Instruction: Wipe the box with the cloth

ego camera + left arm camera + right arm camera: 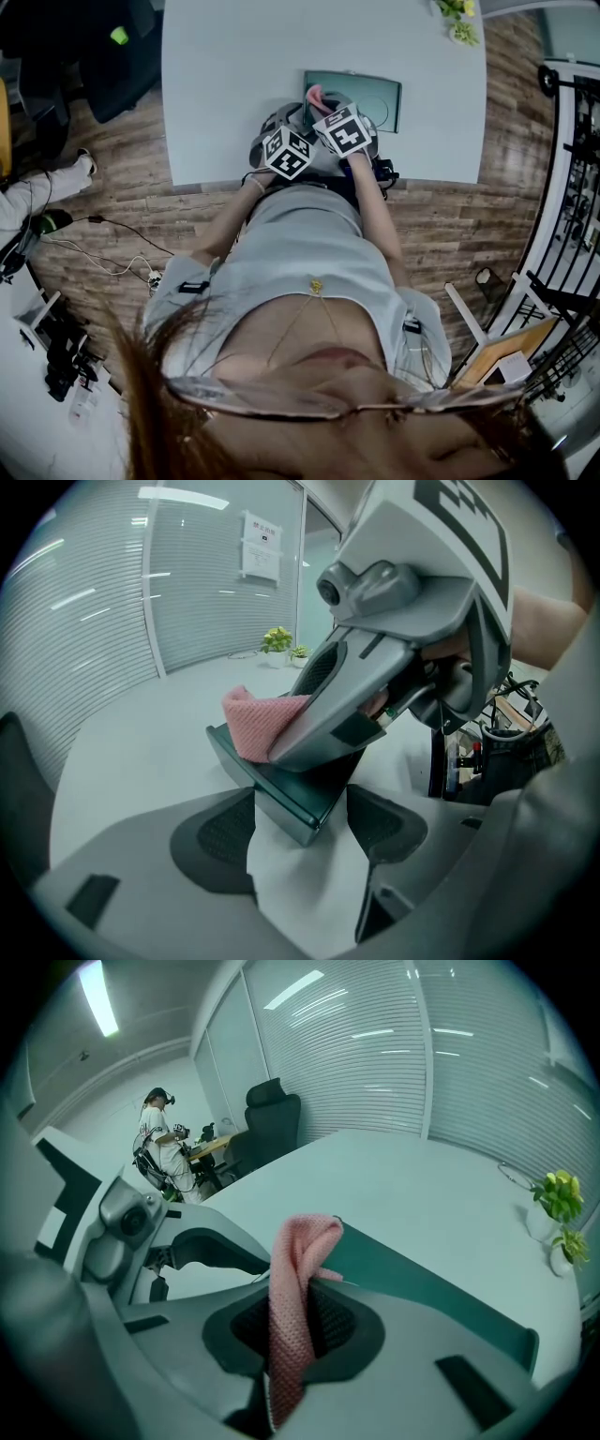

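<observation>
Two grippers work close together at the near edge of a white table (234, 75), both over a flat dark green box (375, 98) that lies on the tabletop in front of the person. The left gripper (300, 808) has its jaws set around the near corner of the box, the dark pads (220, 832) pressed to it on either side, with bare table showing beneath. The right gripper (298, 1326) has its jaws closed tight on a pink cloth (298, 1269). The cloth stands up out of the pads in a folded bunch, and its top end rests on the box's rim.

From the left gripper view, the body of the right gripper fills the upper right and blocks most of the box's top, so only the near rim and one corner show. Two small potted plants (457, 21) stand at the far corner of the table, well apart from the box. A black office chair (272, 1115) sits at the table's far side, and another person (159, 1143) stands beyond it by a desk. Cables (103, 248) trail across the wooden floor (450, 225).
</observation>
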Demonstrator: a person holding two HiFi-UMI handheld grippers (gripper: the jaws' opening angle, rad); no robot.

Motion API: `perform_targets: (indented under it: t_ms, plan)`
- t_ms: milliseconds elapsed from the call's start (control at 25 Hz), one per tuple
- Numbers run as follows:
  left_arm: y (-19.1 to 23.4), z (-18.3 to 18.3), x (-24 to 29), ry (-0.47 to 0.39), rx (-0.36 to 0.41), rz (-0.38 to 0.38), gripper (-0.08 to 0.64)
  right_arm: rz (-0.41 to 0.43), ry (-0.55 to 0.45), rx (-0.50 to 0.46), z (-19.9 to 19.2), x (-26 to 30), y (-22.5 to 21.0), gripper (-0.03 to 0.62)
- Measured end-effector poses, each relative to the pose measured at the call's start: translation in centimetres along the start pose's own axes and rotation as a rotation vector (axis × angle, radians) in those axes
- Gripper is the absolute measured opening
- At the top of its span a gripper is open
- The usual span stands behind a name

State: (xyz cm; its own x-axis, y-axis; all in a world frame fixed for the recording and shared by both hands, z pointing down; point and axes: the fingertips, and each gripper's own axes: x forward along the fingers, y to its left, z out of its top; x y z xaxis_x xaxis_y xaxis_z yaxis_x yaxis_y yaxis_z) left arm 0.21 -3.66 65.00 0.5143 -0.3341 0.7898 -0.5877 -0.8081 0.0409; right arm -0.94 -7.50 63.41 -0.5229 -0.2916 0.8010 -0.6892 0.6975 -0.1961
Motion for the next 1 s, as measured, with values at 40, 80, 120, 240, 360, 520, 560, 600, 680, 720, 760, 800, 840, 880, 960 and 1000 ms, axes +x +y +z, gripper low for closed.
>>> perform_targets:
  t_ms: [40, 80, 120, 240, 360, 520, 560, 600, 680, 720, 760, 800, 840, 880, 960, 1000]
  plan:
    - [0.0, 0.0, -0.1, 0.0, 0.0, 0.001, 0.31, 0.001, -0.005, 0.005, 0.0, 0.0, 0.0, 0.043]
    - [0.0, 0.0, -0.1, 0.0, 0.0, 0.002, 0.31, 0.003, -0.007, 0.014, 0.0, -0.1, 0.0, 0.043]
    - [0.0, 0.1, -0.2, 0.0, 0.0, 0.002, 0.31, 0.005, -0.006, 0.022, 0.0, -0.2, -0.1, 0.043]
    - [0.0, 0.0, -0.2, 0.001, -0.002, 0.0, 0.31, 0.004, -0.011, 0.032, 0.0, -0.3, -0.1, 0.043]
    - [0.1, 0.0, -0.1, 0.0, -0.003, 0.0, 0.31, -0.002, -0.03, 0.038, 0.1, -0.2, -0.2, 0.043]
    - [0.1, 0.0, -0.1, -0.008, -0.006, 0.003, 0.31, -0.007, -0.071, 0.034, 0.2, -0.4, -0.3, 0.043]
    - [0.1, 0.0, -0.1, -0.009, -0.006, 0.003, 0.31, -0.014, -0.083, 0.041, 0.2, -0.6, -0.4, 0.043]
    - [0.1, 0.0, -0.1, -0.01, -0.005, 0.004, 0.31, -0.026, -0.096, 0.054, 0.2, -1.1, -0.8, 0.043]
    - [0.1, 0.0, -0.1, -0.01, -0.003, 0.005, 0.31, -0.062, -0.124, 0.08, 0.2, -2.5, -1.8, 0.043]
    - [0.1, 0.1, -0.1, -0.01, -0.002, 0.006, 0.31, -0.081, -0.134, 0.091, 0.1, -3.4, -2.5, 0.043]
    - [0.0, 0.1, -0.1, -0.01, -0.002, 0.005, 0.31, -0.102, -0.14, 0.1, -0.1, -4.2, -3.1, 0.043]
    - [0.0, 0.1, -0.1, -0.01, -0.003, 0.004, 0.31, -0.122, -0.145, 0.109, -0.4, -5.0, -3.7, 0.043]
    - [0.0, 0.1, -0.1, -0.01, -0.003, 0.003, 0.31, -0.142, -0.147, 0.118, -0.8, -5.7, -4.4, 0.043]
    - [0.0, 0.0, -0.1, -0.01, -0.003, 0.002, 0.31, -0.163, -0.148, 0.129, -1.2, -6.4, -5.1, 0.043]
    - [0.1, 0.0, 0.0, -0.011, -0.003, 0.001, 0.31, -0.204, -0.149, 0.153, -2.3, -7.6, -6.3, 0.043]
    - [0.1, 0.0, 0.0, -0.011, -0.003, 0.001, 0.31, -0.224, -0.149, 0.168, -2.9, -8.1, -6.9, 0.043]
